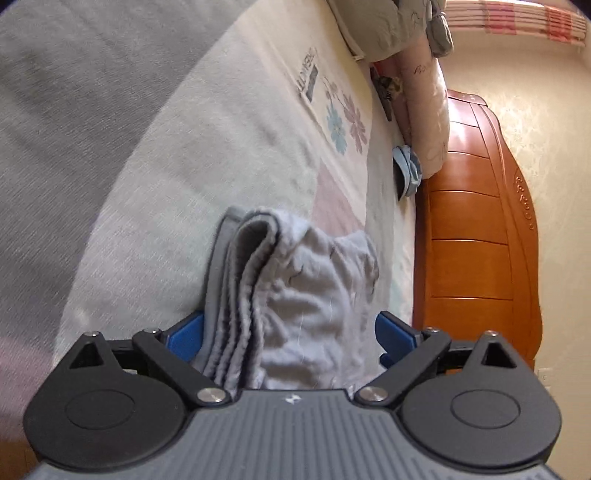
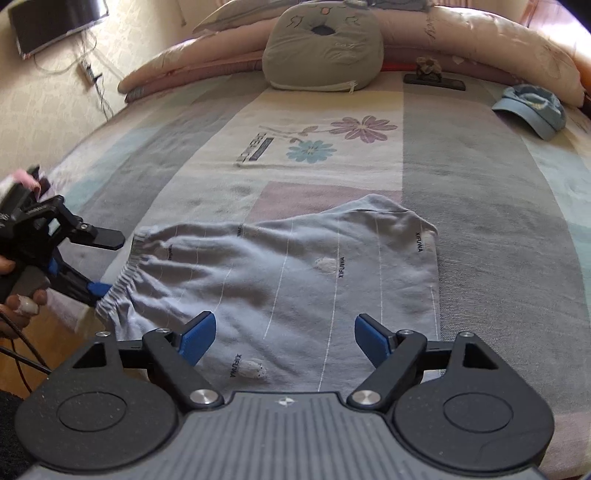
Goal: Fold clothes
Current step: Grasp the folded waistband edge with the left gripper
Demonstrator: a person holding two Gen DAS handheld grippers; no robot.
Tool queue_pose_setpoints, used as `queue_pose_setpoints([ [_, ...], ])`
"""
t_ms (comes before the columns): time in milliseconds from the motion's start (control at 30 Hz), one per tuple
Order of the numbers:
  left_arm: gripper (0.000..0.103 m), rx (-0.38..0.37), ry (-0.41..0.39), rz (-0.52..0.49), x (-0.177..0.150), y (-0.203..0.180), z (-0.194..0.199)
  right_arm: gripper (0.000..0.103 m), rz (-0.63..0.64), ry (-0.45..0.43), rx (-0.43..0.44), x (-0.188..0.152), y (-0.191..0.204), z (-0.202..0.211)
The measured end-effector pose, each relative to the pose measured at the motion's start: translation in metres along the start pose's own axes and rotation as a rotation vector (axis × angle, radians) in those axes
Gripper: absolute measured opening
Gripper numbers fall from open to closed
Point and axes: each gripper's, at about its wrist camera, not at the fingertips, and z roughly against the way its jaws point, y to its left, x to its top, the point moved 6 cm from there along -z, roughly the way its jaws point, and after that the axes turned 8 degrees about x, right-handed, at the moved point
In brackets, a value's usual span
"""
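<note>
Light grey shorts (image 2: 295, 266) with thin white lines lie spread flat on the patterned bed sheet (image 2: 480, 229), the elastic waistband to the left. My left gripper (image 2: 107, 264), held in a person's hand, sits at that waistband with its jaws standing wide around the bunched edge; its upper finger (image 2: 110, 238) stays clear of the cloth. In the left wrist view the folded waistband of the shorts (image 1: 306, 295) stands between the blue pads of the left gripper (image 1: 290, 332). My right gripper (image 2: 284, 338) hovers open over the near hem, nothing between its pads.
A grey cushion (image 2: 323, 48), a rolled pink quilt (image 2: 498, 40), a dark flat object (image 2: 434, 83) and a blue cap (image 2: 532, 109) lie at the head of the bed. A wooden headboard (image 1: 472, 221) stands behind. A screen (image 2: 55, 22) hangs on the left wall.
</note>
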Motion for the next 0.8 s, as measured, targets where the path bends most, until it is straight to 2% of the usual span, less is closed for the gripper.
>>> queue_pose_setpoints([
  [167, 0.1, 0.02, 0.021, -0.08, 0.001, -0.013, -0.011, 0.087, -0.078, -0.021, 0.021, 0.002, -0.01, -0.003],
  [300, 0.1, -0.027, 0.05, -0.057, -0.008, -0.005, -0.006, 0.088, -0.129, -0.028, 0.049, -0.002, -0.02, 0.0],
  [400, 0.1, -0.053, 0.045, -0.032, -0.009, 0.001, -0.002, 0.089, -0.186, -0.034, 0.068, -0.003, -0.039, 0.004],
  [633, 0.101, -0.031, 0.021, -0.041, -0.01, -0.003, -0.002, 0.093, -0.367, -0.032, 0.135, -0.002, -0.107, 0.004],
  [800, 0.101, 0.002, -0.002, -0.042, -0.013, -0.006, -0.002, 0.097, -0.444, 0.041, 0.302, -0.004, -0.13, -0.013],
])
